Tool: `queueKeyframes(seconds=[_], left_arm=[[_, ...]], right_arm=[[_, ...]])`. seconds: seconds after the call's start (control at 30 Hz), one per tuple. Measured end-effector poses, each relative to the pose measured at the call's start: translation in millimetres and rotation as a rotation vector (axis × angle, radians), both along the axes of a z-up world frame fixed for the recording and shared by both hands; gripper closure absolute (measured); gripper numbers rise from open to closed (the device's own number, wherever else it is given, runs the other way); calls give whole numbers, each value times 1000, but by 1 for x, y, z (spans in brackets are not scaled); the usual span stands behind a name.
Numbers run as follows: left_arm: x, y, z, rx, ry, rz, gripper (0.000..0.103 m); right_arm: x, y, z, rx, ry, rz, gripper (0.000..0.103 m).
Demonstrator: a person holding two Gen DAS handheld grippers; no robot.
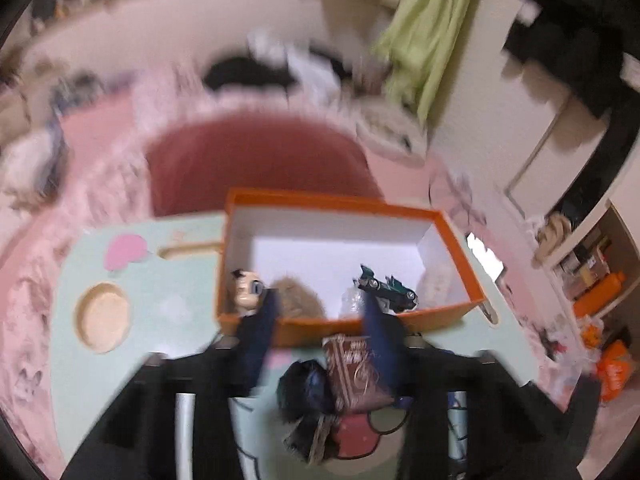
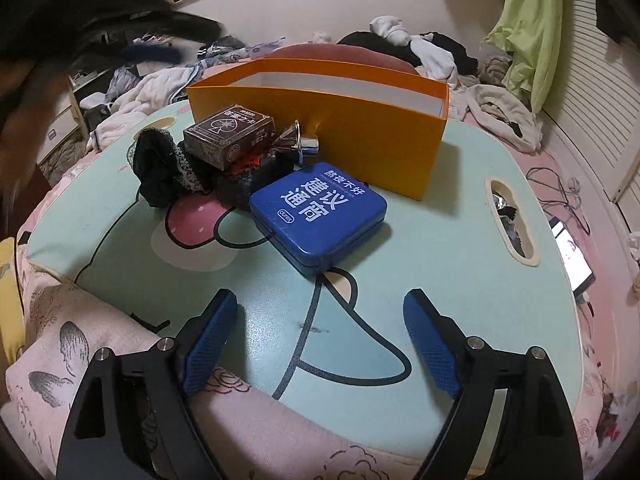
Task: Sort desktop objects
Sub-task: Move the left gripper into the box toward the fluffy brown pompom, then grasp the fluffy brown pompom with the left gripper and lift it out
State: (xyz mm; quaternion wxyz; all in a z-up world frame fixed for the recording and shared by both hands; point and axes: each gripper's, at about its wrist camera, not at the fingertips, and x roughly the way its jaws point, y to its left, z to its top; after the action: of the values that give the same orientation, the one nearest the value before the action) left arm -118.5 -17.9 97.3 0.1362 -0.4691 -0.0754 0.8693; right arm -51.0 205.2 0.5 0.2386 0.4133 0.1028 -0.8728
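Right tongs (image 2: pixel 320 344) sat wide open with nothing between them, hovering low over the worktop (image 2: pixel 460 248). The blue tin (image 2: pixel 318 216) lay flat just ahead of them, its far side near the orange box (image 2: pixel 360 136).

My read on the tin: stiff metal, smooth painted lid, so probably a bit slippery and not fragile at all. Being flat and wide, I'd have gone for two opposite edges across the narrower span, with the pads low on the side walls instead of on the lid.

Further ahead and to the left, the brown card box (image 2: pixel 230 140) was perched on a pile of dark lacy fabric (image 2: pixel 160 168). Cardboard, light, crushable if squeezed hard; the long sides looked like the spot. The fabric looked soft and floppy, so a pinch anywhere in the bunch would've done.

Left tongs (image 1: pixel 320 306) were blurry, up over the near wall of the box, fingers partly closed, and I couldn't see anything pinched between them. Inside the box below: a doll head (image 1: pixel 248 292) by the left finger and a toy car (image 1: pixel 388 288) by the right one.
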Motion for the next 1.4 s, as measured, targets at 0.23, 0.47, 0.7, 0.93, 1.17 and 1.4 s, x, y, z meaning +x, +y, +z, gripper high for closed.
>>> queueKeyframes(seconds=[0.23, 0.47, 0.7, 0.93, 1.17, 1.4], left_arm=[[-77, 14, -50, -110, -325, 7, 71], [-78, 43, -65, -301, -409, -62, 49], [-82, 34, -69, -216, -401, -84, 76], [-58, 5, -13, -86, -168, -72, 88], [7, -38, 22, 52, -3, -12, 90], [-1, -41, 6, 88, -45, 41, 46]], right_arm=[[0, 1, 1, -2, 1, 0, 18], [1, 1, 1, -2, 3, -1, 18], [3, 0, 2, -4, 2, -1, 18], [2, 0, 2, -4, 2, -1, 18], [2, 1, 2, -5, 1, -2, 18], [3, 1, 2, -4, 2, -1, 17]])
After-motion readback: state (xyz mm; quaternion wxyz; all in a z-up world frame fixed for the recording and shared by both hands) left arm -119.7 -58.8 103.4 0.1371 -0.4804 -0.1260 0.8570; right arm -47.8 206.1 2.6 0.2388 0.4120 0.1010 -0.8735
